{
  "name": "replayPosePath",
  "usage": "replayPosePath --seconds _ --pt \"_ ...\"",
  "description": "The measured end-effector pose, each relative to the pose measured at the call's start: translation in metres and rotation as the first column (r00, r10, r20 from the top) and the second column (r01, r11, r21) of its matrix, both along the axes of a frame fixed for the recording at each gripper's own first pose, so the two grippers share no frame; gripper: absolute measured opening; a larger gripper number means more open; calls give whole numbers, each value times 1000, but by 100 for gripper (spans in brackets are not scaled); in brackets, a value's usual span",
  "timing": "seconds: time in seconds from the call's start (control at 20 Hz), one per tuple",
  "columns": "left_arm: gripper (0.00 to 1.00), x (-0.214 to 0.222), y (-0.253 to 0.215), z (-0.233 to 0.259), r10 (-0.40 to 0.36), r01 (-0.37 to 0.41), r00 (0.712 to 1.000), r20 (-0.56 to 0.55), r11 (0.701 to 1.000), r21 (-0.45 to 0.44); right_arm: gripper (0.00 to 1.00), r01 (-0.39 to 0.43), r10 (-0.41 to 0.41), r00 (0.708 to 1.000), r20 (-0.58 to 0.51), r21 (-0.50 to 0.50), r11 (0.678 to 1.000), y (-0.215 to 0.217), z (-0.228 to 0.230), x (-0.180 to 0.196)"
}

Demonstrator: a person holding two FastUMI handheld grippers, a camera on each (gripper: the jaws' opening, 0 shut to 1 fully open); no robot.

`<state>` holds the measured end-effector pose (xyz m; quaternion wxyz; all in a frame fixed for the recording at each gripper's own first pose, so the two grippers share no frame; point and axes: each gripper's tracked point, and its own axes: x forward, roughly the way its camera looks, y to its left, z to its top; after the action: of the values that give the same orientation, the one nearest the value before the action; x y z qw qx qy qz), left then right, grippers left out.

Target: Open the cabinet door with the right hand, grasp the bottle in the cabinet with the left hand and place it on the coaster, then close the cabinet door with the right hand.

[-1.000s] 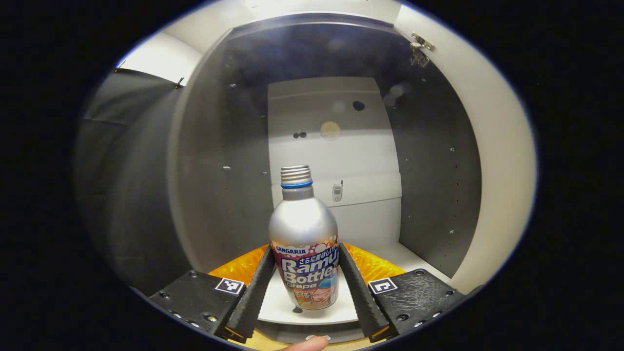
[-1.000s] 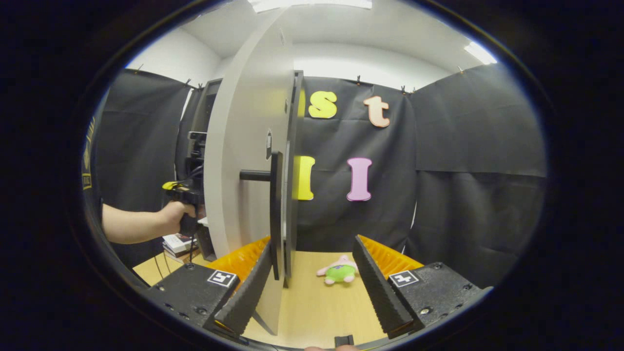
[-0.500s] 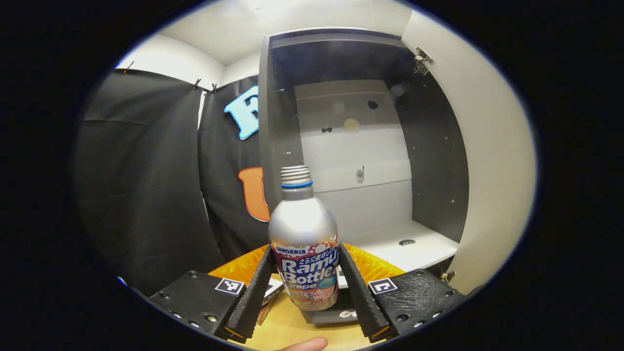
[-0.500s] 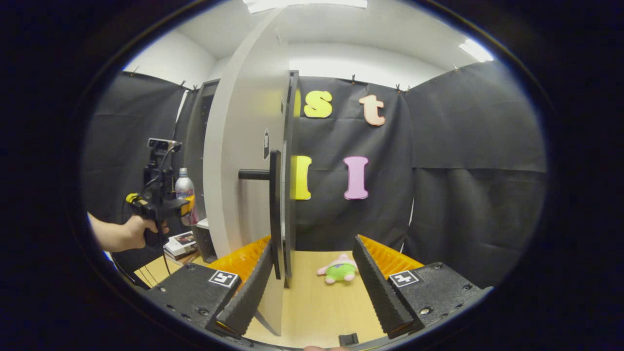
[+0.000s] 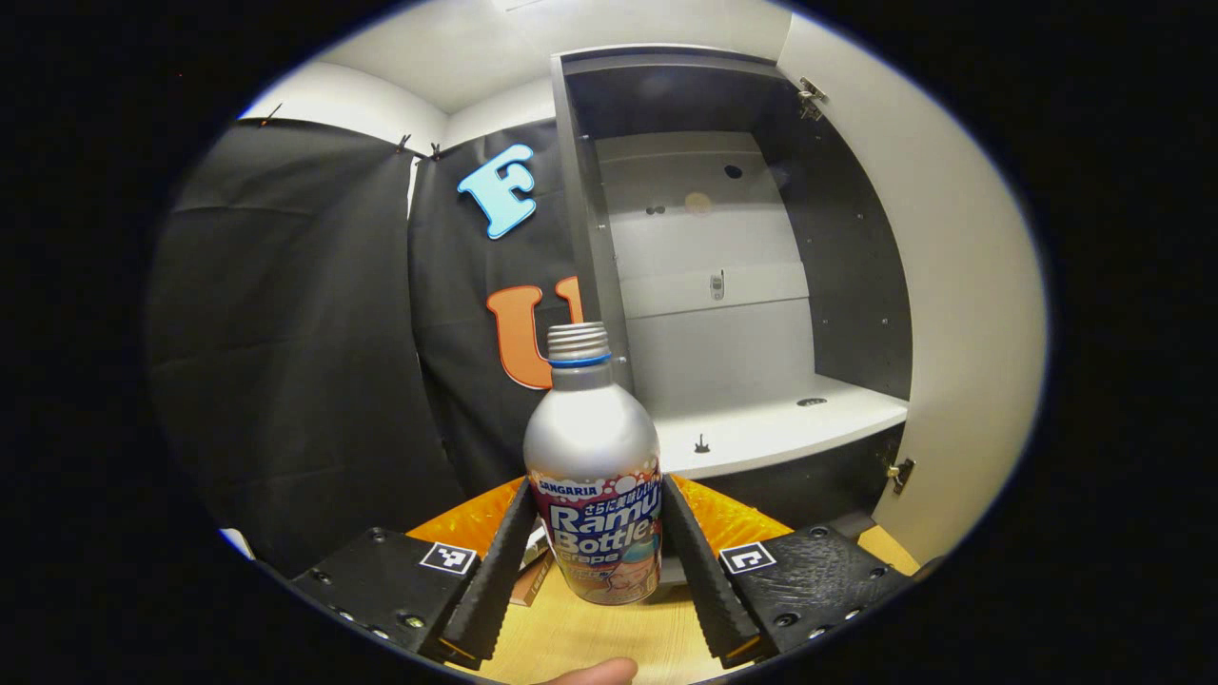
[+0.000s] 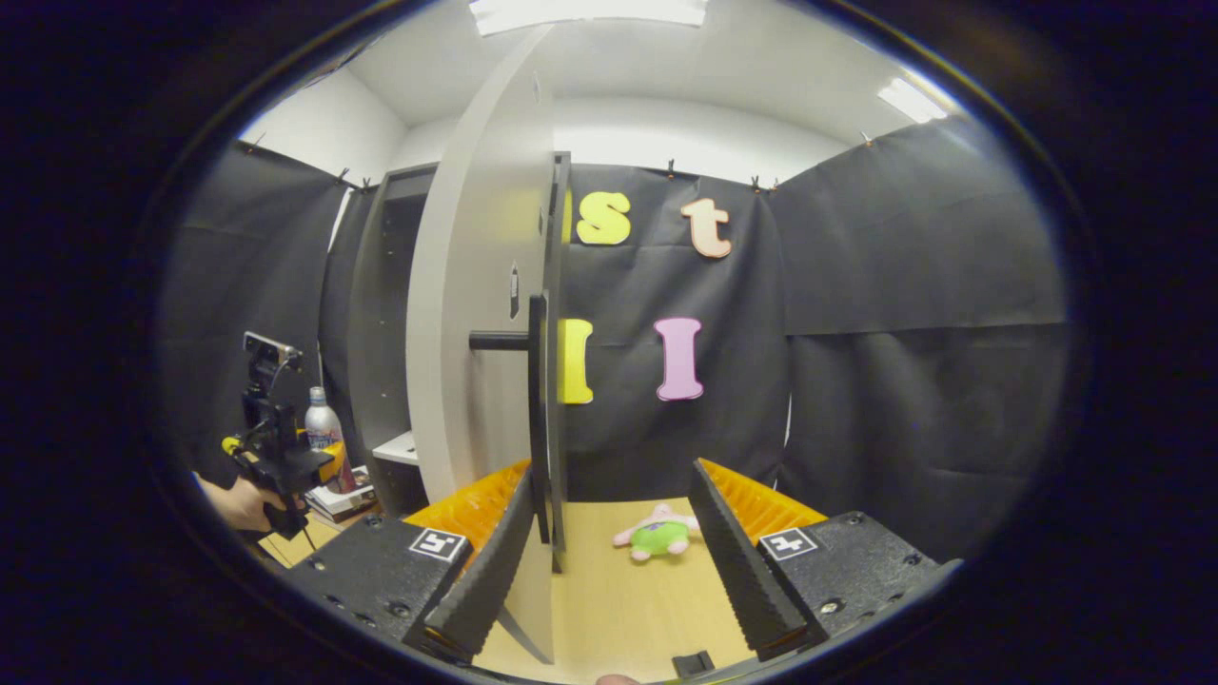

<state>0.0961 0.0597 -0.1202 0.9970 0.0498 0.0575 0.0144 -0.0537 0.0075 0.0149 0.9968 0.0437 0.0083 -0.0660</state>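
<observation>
Standing upright between the two fingers of the left gripper point(image 5: 595, 561), the bottle point(image 5: 592, 476) is a silver metal one with a bare threaded neck, a blue ring under the threads and a printed label round its lower half; in the left gripper view both fingers press on its label from either side, so the jaws are pinched on it and it hangs above the wooden table point(image 5: 609, 637) in front of the cabinet point(image 5: 723, 285). Behind it the cabinet stands open, with dark side walls, a pale back panel and a white shelf point(image 5: 780, 423) that carries nothing but a small round mark (the inside of the open door point(image 5: 952, 285) curves along the right edge). A fingertip point(image 5: 595, 672) shows at the bottom edge, and a stack of books point(image 5: 533, 571) peeks out just behind the left finger. In the right gripper view the right gripper point(image 6: 609, 561) has its jaws spread wide, and the dark bar handle point(image 6: 538, 409) of the white cabinet door point(image 6: 476, 333) runs down just beside its left finger; whether they touch I cannot tell. Far off at the left a hand point(image 6: 238, 504) holds the other gripper with the bottle point(image 6: 324, 433) upright in it, near the cabinet's open front and above the books point(image 6: 338, 499). A small green and pink plush toy point(image 6: 657, 535) lies on the table between the spread fingers, farther away
</observation>
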Motion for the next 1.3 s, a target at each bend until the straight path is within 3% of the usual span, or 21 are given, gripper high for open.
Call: replayPosePath --seconds 0.15,0.3,0.5,0.75,1.05,1.3 --pt "78 -13 5 -31 -9 9 1000 -23 1000 -3 97 32 -32 999 10 -20 999 -4 0 -10" --pt "78 -26 8 -62 -33 32 999 -38 999 -19 99 90 -98 992 -76 -98 991 -8 -29 -35" --pt "78 -41 27 -114 13 -9 997 -71 998 54 99 90 -98 987 -126 -72 993 7 -37 -49" --pt "78 -65 33 -185 26 -23 990 -137 999 25 99 108 -132 961 -242 -111 988 14 -51 -50" --pt "78 -77 37 -251 51 -56 976 -213 998 -20 99 62 -120 942 -313 -191 980 35 -39 -46" --pt "78 -89 33 -256 44 -53 981 -191 998 -42 100 -3 -80 951 -299 -268 964 61 -23 -37"
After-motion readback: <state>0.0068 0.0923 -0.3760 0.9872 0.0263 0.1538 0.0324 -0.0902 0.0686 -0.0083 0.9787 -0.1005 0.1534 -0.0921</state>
